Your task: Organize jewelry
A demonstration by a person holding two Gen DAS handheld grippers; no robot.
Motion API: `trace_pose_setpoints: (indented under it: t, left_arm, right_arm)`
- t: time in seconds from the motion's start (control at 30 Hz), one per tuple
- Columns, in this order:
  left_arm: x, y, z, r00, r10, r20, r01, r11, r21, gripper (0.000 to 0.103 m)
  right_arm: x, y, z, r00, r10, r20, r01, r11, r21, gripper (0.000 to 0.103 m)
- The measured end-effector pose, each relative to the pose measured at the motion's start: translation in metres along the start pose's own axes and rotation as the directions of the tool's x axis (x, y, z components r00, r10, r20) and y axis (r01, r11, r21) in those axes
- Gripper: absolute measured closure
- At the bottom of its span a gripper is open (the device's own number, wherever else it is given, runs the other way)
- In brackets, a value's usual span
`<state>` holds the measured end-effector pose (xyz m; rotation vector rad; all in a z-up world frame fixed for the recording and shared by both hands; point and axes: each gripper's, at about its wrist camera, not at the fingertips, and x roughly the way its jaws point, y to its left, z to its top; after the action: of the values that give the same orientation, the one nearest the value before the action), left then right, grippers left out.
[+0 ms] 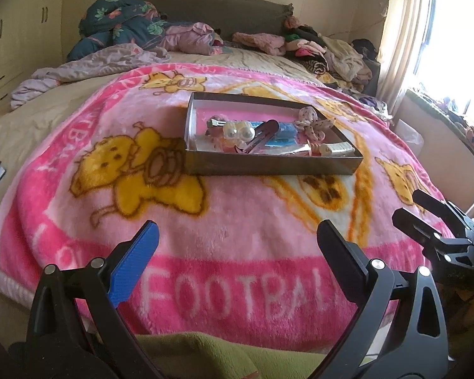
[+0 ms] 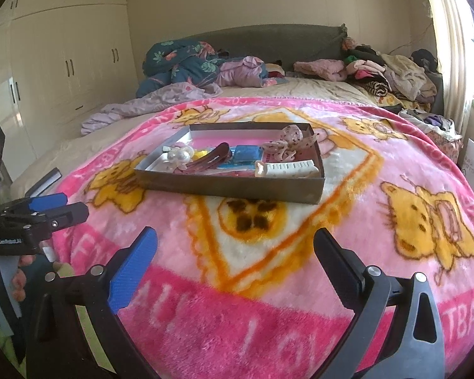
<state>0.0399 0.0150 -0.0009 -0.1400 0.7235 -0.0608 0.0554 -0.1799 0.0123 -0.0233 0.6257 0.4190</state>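
Hovering wide apart, empty, left gripper [image 1: 237, 246] and right gripper [image 2: 235, 252] – over pink blanket [image 1: 237, 221] on cluttered bed [image 1: 31, 117]

Fleecy blanket, cardboard-look tray, plastic and cloth hair pieces, matt plastic grippers

Blanket [image 2: 268, 284] was thick fuzzy fleece, matt; tray [image 2: 230, 189] looked like dull brown card outside, whitish smooth inside; pearl clip [image 2: 178, 155] had glossy beads; maroon clip [image 2: 211, 158] was shiny and smooth; bow [image 2: 287, 142] was thin dotted cloth; white clip [image 2: 287, 168] looked like smooth plastic; left gripper [image 1: 237, 243] and right gripper [image 2: 235, 246] were matt black plastic, one ribbed blue pad each, metal pins
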Motion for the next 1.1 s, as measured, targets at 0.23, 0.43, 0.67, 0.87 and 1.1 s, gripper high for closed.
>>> trace_pose_setpoints:
  t: [0.23,0.43,0.67,0.87,1.1]
  left_arm:
    - [0.000,-0.002,-0.007,1.000,0.002,-0.004,-0.002,1.000,-0.003,0.009]
    - [0.000,-0.001,-0.008,1.000,0.012,-0.010,-0.012,1.000,-0.014,0.009]
    - [-0.002,0.001,-0.008,1.000,0.021,-0.007,-0.022,0.999,-0.025,0.009]
    - [-0.002,0.001,-0.008,1.000,0.022,-0.007,-0.022,0.999,-0.025,0.009]
    - [-0.003,0.003,-0.007,1.000,0.031,-0.006,-0.031,0.999,-0.027,0.009]
  right_arm:
    - [-0.001,0.002,-0.006,1.000,-0.003,-0.009,0.003,1.000,0.001,0.004]
    - [0.000,0.003,-0.009,1.000,-0.003,-0.024,0.003,1.000,0.000,0.004]
    - [0.001,0.005,-0.011,1.000,0.003,-0.030,-0.003,1.000,-0.002,0.004]
    - [0.002,0.005,-0.011,1.000,0.001,-0.029,-0.001,1.000,-0.002,0.004]
    - [0.001,0.005,-0.011,1.000,0.003,-0.028,-0.003,1.000,-0.001,0.004]
